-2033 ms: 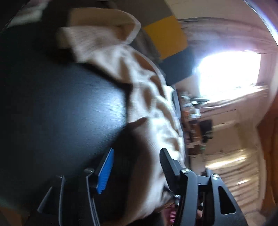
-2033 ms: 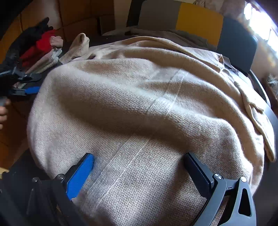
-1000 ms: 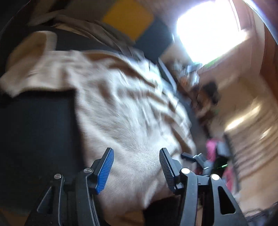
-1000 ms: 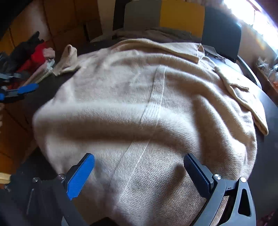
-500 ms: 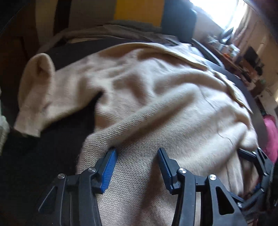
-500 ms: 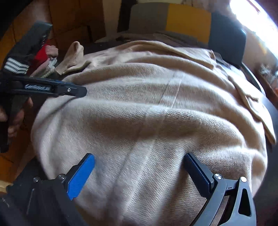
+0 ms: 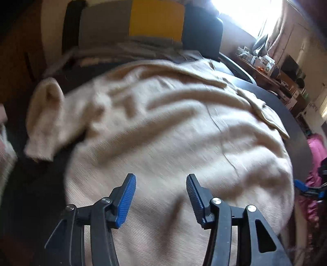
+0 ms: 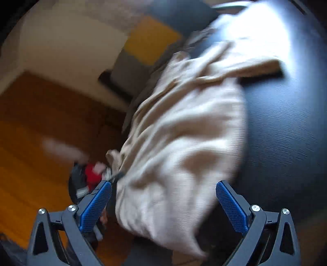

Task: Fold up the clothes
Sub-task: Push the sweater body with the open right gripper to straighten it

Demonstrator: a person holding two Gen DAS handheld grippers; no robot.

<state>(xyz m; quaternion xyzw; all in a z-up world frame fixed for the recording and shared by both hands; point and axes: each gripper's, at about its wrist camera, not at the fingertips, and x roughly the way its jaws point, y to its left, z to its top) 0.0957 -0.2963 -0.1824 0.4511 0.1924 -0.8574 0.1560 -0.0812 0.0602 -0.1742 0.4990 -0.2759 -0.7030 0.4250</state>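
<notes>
Dark wood table (image 8: 286, 126) fills the space past my fingers, with a gray, yellow and black chair back (image 7: 155, 22) at its far side and bright window light (image 7: 245, 14) beyond. On the table lies a big beige knit sweater (image 7: 173, 126), wrinkled and spread out. My left gripper (image 7: 160, 196) points down at it, and its blue pads (image 7: 125, 201) are moving apart with the sweater's cloth right under the gap, not pinched. One sleeve (image 7: 44, 122) sticks out far off to the left of those fingers. My right gripper (image 8: 163, 204) has its fingers spread wide, with the blurry sweater edge between and ahead of them, not squeezed. Near its left finger sits a pile of red and dark clothes (image 8: 90, 176).
</notes>
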